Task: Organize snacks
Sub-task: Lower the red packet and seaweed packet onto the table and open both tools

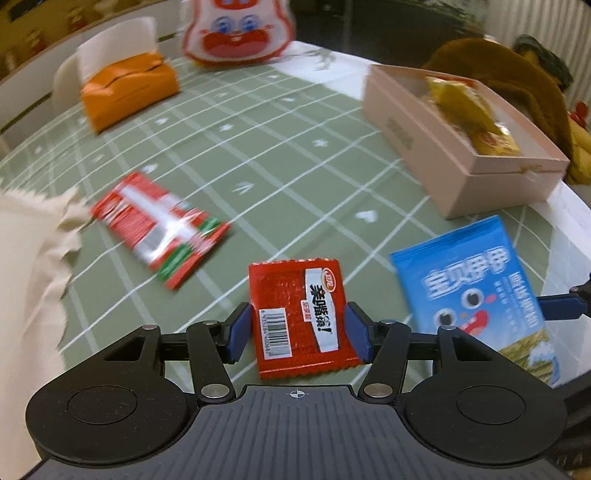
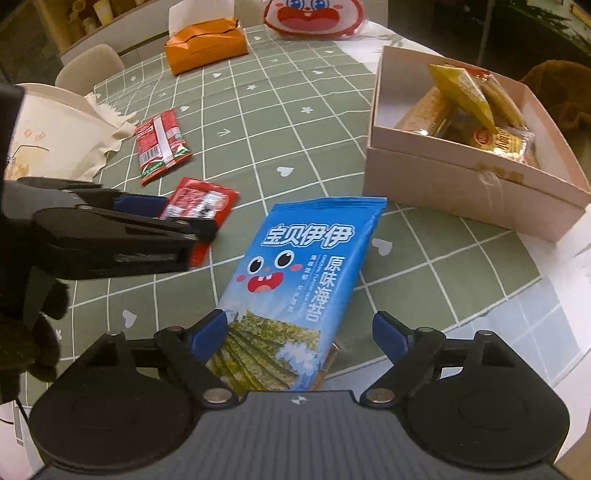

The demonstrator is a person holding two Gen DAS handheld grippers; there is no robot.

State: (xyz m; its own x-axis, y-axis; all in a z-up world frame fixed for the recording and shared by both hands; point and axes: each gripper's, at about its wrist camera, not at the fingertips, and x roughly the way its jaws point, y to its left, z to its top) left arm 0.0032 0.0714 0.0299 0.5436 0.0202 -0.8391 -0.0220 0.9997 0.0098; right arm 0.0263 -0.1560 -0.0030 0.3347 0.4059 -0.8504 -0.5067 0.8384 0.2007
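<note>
1. The left gripper (image 1: 297,330) hangs over a small red snack packet (image 1: 301,317) lying flat on the green checked tablecloth (image 1: 258,155). Its blue pads stand spread on either side of the packet; the right pad sits right at the packet's edge, and whether it touches cannot be told.
2. The right gripper (image 2: 301,334) has its jaws spread around the lower end of a blue seaweed packet (image 2: 306,266). The left pad is at the packet's edge, while the right pad stands clear of it, with tablecloth showing between.
3. The blue packet lies just in front of a pink cardboard box (image 2: 461,184), near the table's right edge, and the small red packet lies to its left.
4. The box is open and holds yellow and golden wrapped snacks (image 2: 476,107).
5. A second, longer red packet (image 2: 160,142) with a green end lies farther left, beside a frayed cream cloth (image 2: 110,122).
6. At the far end of the table sit an orange tissue pouch (image 2: 205,46) and a white bag with a red cartoon face (image 2: 314,16).
7. The left wrist view is blurred away from its centre.
</note>
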